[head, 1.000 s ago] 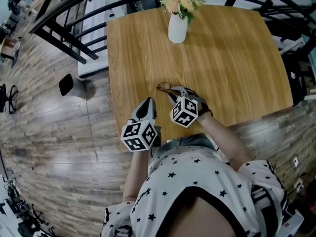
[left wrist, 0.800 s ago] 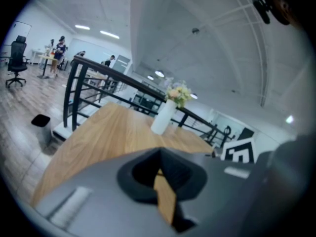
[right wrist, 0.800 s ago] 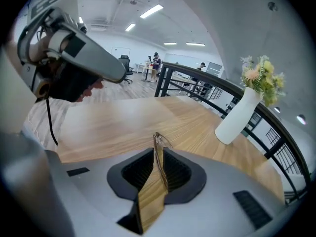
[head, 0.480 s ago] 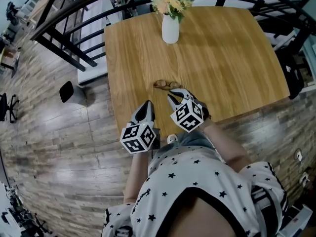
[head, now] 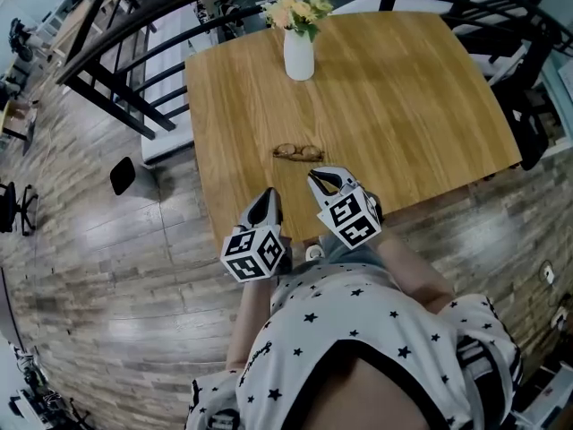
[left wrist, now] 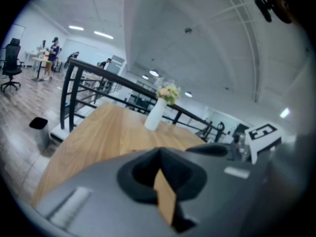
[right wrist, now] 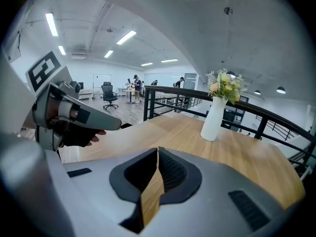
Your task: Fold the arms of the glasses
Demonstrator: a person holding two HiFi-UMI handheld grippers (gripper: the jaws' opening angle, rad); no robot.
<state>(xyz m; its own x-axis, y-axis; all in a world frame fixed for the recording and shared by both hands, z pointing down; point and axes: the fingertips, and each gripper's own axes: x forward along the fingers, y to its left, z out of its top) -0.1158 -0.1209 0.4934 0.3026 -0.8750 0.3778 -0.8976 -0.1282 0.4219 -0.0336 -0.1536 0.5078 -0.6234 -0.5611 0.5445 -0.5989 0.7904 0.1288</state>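
The brown-rimmed glasses (head: 298,152) lie on the wooden table (head: 403,97), near its front edge, with nothing touching them. How their arms stand is too small to tell. My left gripper (head: 266,196) hovers at the table's front edge, below and left of the glasses, shut and empty. My right gripper (head: 323,180) sits just below and right of the glasses, apart from them, its jaws together with nothing between. In both gripper views the shut jaws hide the glasses: left gripper (left wrist: 159,154), right gripper (right wrist: 158,151).
A white vase (head: 298,54) with flowers stands at the far side of the table, also seen as the vase (left wrist: 155,114) and the vase (right wrist: 214,118). A black railing (head: 116,79) runs along the far and left sides. Wooden floor lies to the left.
The right gripper has come off the glasses and lifted back toward the person, rolling as it went. The left gripper drew back a little. The glasses stay on the table.
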